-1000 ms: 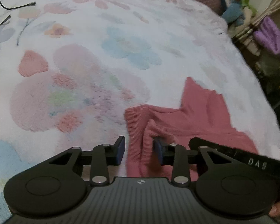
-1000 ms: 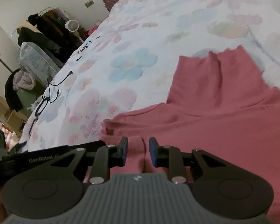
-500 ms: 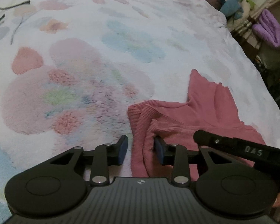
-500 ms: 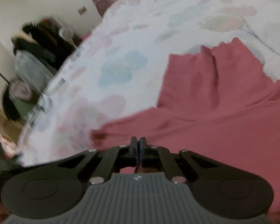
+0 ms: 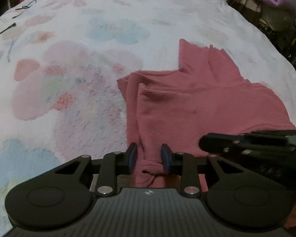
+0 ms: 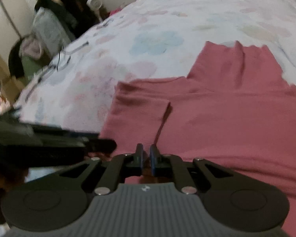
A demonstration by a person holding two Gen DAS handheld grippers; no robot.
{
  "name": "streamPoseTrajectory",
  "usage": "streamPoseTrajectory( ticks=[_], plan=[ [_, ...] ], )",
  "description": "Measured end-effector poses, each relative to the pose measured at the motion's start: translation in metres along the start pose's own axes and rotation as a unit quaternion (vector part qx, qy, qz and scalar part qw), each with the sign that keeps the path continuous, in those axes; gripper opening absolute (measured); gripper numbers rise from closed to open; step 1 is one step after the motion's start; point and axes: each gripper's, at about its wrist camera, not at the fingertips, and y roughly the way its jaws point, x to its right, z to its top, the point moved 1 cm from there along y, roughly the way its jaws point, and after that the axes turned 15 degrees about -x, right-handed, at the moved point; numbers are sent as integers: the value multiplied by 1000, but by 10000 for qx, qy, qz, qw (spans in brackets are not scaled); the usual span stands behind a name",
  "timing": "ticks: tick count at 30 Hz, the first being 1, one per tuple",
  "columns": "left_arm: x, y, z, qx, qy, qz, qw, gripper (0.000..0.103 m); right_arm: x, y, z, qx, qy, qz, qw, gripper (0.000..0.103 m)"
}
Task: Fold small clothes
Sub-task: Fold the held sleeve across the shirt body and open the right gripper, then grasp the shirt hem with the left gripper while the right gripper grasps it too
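Here pink garment [image 5: 197,102] stretches forward-right from both tongs on bed [image 5: 79,49]; left tongs [image 5: 149,159] spread around bunched hem, right tongs [image 6: 146,159] pinch near edge alongside.

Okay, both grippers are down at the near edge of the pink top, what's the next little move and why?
Probably close the left gripper. Its jaws stand apart with a bunched fold of the pink top between them, not pinched yet, while the right gripper looks nearly shut on the same edge. With both holding, the edge could be lifted over the floral blanket.
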Motion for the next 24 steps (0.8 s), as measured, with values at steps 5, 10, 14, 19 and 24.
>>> streamPoseTrajectory(
  ticks=[5, 10, 14, 19, 24],
  plan=[
    [5, -38, 14, 343, 33, -321, 9989, 34, 13, -51, 2, 289, 50, 59, 9996, 29],
    [16, -59, 48, 468, 290, -756, 9956, 38, 50, -102, 14, 225, -224, -427, 9986, 29],
    [34, -53, 80, 493, 661, -566, 9950, 44, 87, -132, 28, 166, -391, -960, 9945, 29],
    [53, -27, 114, 286, 984, -428, 9938, 46, 130, -137, 56, 3, -403, -1238, 9915, 31],
    [63, 10, 142, 114, 1194, -135, 9927, 46, 154, -109, 88, -210, -390, -1302, 9905, 33]
  ],
)
